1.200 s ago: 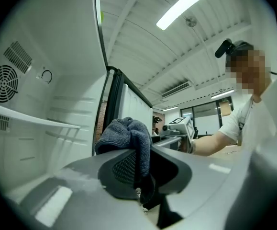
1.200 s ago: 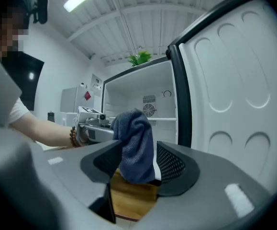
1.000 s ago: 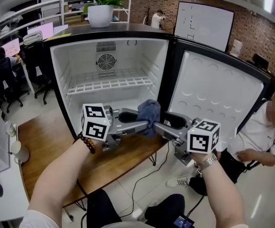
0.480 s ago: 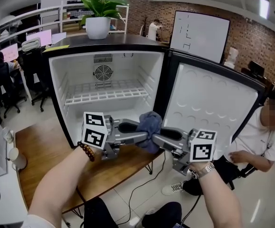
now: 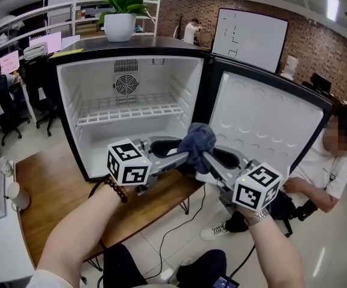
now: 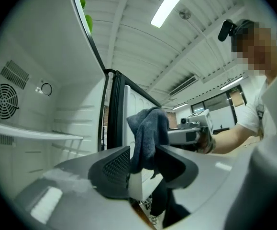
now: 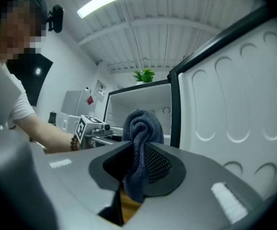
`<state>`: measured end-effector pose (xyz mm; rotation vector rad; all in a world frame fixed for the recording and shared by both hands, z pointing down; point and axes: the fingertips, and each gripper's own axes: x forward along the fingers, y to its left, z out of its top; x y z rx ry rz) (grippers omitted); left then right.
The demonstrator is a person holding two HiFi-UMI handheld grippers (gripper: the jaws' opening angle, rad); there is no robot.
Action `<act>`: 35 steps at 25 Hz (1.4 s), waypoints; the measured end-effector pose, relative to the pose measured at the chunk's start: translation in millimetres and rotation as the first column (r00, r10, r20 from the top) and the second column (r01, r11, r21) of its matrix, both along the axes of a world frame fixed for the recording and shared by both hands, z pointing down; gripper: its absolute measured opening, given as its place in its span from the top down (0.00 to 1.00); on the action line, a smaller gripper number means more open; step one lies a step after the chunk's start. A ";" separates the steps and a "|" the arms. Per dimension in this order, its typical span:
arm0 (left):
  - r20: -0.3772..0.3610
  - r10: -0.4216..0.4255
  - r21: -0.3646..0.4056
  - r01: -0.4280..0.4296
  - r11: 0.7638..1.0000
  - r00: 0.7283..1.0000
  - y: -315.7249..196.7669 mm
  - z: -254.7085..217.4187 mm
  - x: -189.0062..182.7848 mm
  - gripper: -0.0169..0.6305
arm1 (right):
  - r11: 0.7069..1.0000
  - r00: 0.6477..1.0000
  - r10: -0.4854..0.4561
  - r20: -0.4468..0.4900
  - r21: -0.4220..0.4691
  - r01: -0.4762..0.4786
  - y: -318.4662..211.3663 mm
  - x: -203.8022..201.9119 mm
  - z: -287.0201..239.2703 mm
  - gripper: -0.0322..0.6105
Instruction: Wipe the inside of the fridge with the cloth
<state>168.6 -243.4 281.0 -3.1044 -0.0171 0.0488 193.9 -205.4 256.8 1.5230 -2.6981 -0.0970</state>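
Note:
A dark blue-grey cloth (image 5: 197, 140) hangs bunched in front of the open fridge (image 5: 131, 89), between the tips of both grippers. My left gripper (image 5: 184, 156) comes in from the left. Its jaws are opening, and the cloth (image 6: 148, 133) stands loosely between them with a gap at the left pad. My right gripper (image 5: 207, 158) comes in from the right and its jaws are closing. In the right gripper view the cloth (image 7: 140, 128) is pinched between the pads, its top bulging above them and a tail hanging below.
The fridge stands on a wooden table (image 5: 59, 191) with a white wire shelf (image 5: 125, 111) inside and its door (image 5: 263, 125) swung open to the right. A potted plant (image 5: 119, 17) sits on top. A seated person (image 5: 335, 167) is at the right.
The right jaws have closed onto the cloth while the left jaws have spread. Both gripper tips and the cloth have risen slightly.

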 end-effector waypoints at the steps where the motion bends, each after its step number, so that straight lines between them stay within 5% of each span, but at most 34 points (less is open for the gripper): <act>1: 0.005 -0.034 -0.001 0.034 0.999 0.999 -3.4 3.1 2.7 0.69 | 0.999 0.999 0.038 -0.020 0.021 -0.038 0.2 4.5 -3.8 0.84; 6: 0.010 -0.169 -0.014 0.170 0.985 0.985 -9.9 15.2 20.5 0.64 | 0.980 0.979 0.182 -0.095 0.094 -0.173 2.0 17.8 -13.0 0.84; 13: -0.107 -0.264 -0.001 0.265 0.964 0.959 -13.7 1.4 22.6 0.57 | 0.945 0.946 0.315 -0.077 0.113 -0.306 2.7 49.1 -19.5 0.85; 27: 0.110 -0.390 -0.016 0.394 0.919 0.914 -23.9 55.3 79.2 0.58 | 0.853 0.881 0.473 -0.004 0.254 -0.456 -4.0 71.1 -89.4 0.85; 35: 0.157 -0.409 -0.095 0.426 0.900 0.899 -29.9 73.1 92.5 0.74 | 0.823 0.867 0.499 -0.003 0.317 -0.472 -29.6 55.7 -134.7 0.85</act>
